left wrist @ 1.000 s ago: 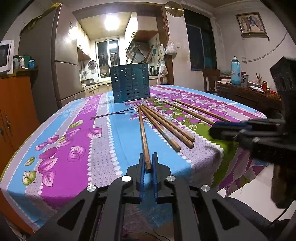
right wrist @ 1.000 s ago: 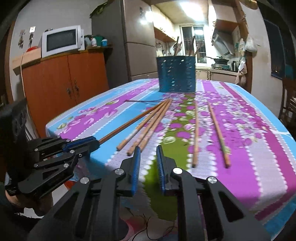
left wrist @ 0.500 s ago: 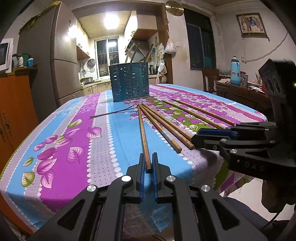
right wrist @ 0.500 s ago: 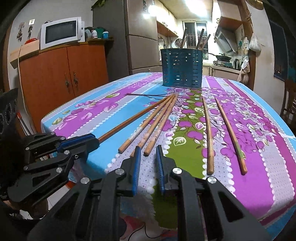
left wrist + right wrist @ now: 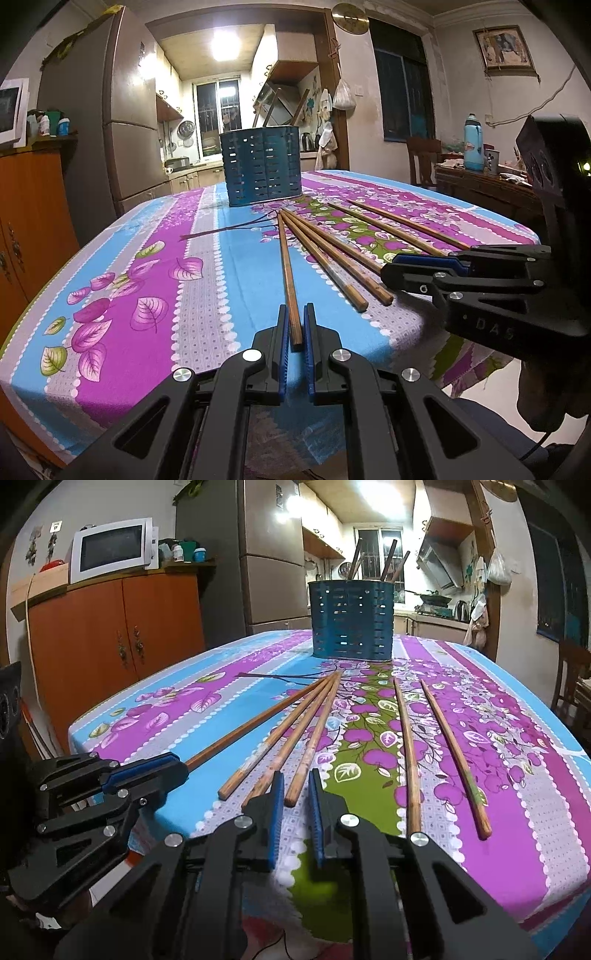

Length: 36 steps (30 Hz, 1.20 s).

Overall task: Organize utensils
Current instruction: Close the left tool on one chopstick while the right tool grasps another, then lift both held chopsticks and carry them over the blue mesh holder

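Note:
Several wooden chopsticks lie fanned on the flowered tablecloth (image 5: 207,291). My left gripper (image 5: 294,325) is shut on the near end of the leftmost chopstick (image 5: 287,273), which still rests on the cloth; it also shows in the right wrist view (image 5: 173,766). My right gripper (image 5: 295,792) is open, its fingers either side of the near end of another chopstick (image 5: 314,746), not touching it. The blue slotted utensil holder (image 5: 351,622) stands upright at the far end with some chopsticks in it; it also shows in the left wrist view (image 5: 260,166).
Two more chopsticks (image 5: 408,746) lie to the right on the cloth. The near table edge (image 5: 236,827) is just under both grippers. An orange cabinet (image 5: 114,635) with a microwave (image 5: 110,550) stands left, a fridge (image 5: 258,554) behind.
My right gripper has moved forward over the table edge to the chopstick ends. My left gripper stays shut on its chopstick and has barely moved.

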Motion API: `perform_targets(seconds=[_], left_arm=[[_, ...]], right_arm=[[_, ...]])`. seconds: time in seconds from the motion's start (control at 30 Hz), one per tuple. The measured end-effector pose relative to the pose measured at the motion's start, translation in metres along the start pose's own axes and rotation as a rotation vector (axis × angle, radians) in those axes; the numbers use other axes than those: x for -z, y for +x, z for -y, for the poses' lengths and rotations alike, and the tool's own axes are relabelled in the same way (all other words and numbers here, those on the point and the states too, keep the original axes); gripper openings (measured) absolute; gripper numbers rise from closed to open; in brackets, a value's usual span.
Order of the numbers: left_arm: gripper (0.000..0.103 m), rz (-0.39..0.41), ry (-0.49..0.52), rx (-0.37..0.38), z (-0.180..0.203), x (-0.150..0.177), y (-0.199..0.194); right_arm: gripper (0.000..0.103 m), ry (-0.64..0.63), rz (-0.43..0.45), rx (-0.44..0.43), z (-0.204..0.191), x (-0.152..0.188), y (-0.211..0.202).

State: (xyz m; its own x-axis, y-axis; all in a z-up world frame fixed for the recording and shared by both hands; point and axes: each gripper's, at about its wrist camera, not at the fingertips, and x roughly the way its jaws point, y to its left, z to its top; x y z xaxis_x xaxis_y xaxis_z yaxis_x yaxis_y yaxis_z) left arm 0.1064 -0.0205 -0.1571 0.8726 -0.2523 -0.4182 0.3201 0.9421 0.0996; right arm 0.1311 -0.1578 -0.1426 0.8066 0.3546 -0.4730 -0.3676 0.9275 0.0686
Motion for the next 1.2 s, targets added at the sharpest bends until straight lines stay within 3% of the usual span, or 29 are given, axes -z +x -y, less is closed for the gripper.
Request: perform_targets(seconds=[0.33, 0.77, 0.87, 1.2], left_arm=[[0.01, 0.075, 0.027, -0.038, 0.005, 0.011, -0.006], [0.01, 0.082, 0.024, -0.048, 0.007, 0.011, -0.006], [0.01, 0.081, 0.025, -0.047, 0.007, 0.011, -0.006], [0.008, 0.077, 0.03, -0.045, 0.006, 0.01, -0.006]], right_arm=[[0.012, -0.025, 0.057, 0.054, -0.007, 0.008, -0.001], [0.012, -0.013, 0.081, 0.057, -0.007, 0.01, -0.002], [0.007, 0.008, 0.087, 0.052, -0.005, 0.011, -0.003], [0.006, 0.05, 0.099, 0.049, 0.008, 0.01, -0.012]])
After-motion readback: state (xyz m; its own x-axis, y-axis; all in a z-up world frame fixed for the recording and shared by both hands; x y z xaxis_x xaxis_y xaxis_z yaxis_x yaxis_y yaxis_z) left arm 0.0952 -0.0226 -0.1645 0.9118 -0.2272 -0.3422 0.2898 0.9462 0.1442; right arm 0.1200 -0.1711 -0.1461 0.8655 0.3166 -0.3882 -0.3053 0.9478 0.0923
